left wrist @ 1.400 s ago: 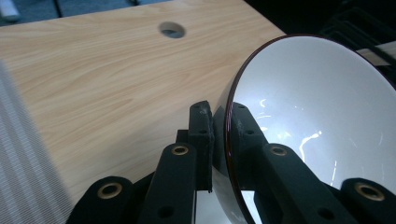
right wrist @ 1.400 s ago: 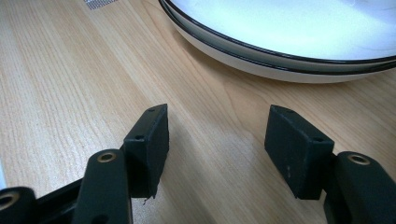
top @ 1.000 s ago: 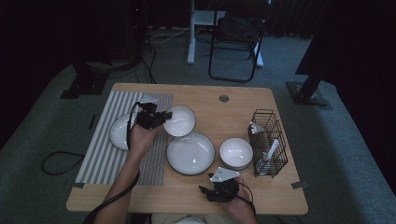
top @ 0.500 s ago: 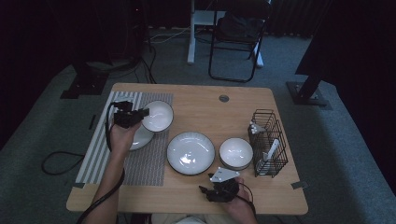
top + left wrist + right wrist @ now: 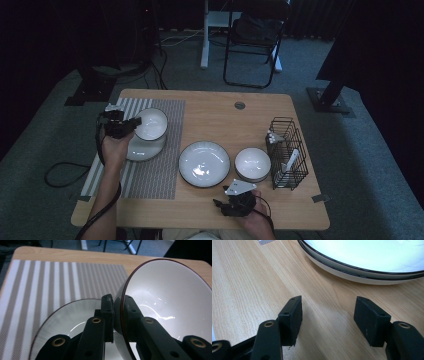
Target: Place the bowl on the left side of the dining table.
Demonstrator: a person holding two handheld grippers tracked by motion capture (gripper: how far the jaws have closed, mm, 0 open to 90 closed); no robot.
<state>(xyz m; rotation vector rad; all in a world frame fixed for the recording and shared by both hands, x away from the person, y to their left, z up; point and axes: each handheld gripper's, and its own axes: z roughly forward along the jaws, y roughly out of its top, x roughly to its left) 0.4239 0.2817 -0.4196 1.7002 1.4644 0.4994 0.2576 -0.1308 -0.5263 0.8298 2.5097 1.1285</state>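
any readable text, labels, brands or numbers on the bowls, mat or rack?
None: no text, label, brand or number can be read anywhere.
The bowl in the left tool, the plate under it, the striped mat and the wire rack show no markings.

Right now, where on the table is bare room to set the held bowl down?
Free: the striped mat in front of the plate, and the wood behind the large plate. Crowded: the small bowl against the wire basket.
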